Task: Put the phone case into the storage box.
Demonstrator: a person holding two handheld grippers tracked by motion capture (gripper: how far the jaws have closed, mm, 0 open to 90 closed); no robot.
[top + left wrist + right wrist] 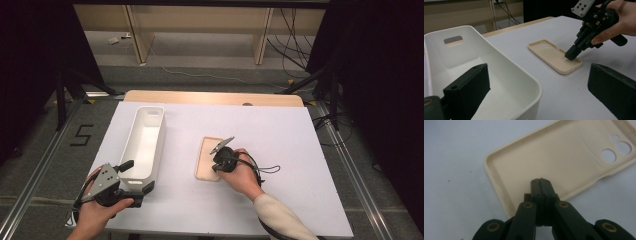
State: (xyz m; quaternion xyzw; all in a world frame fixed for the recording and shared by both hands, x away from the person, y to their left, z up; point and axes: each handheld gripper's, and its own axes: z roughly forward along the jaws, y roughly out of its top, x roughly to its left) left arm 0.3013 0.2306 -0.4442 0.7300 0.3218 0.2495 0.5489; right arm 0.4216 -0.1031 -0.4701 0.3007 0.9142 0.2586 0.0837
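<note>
A beige phone case (pixel 206 156) lies hollow side up on the white sheet, camera holes at its far end. My right gripper (pixel 215 167) is shut, and its tips point down onto the case's inner floor just inside the near rim (pixel 541 181); nothing shows between the jaws. In the left gripper view, that gripper (pixel 571 55) touches the near right part of the case (pixel 550 53). My left gripper (pixel 136 177) stands open at the near end of a long white bin (pixel 161 140). One jaw is inside the bin and the other outside, over the sheet, with the bin's rim (pixel 506 60) between them.
The bin is empty and has a handle slot (pixel 453 39) in its far end wall. The white sheet (pixel 280 130) covers a wooden table whose far edge (pixel 210 96) shows beyond it. A cable trails from the right gripper across the sheet (pixel 270 169).
</note>
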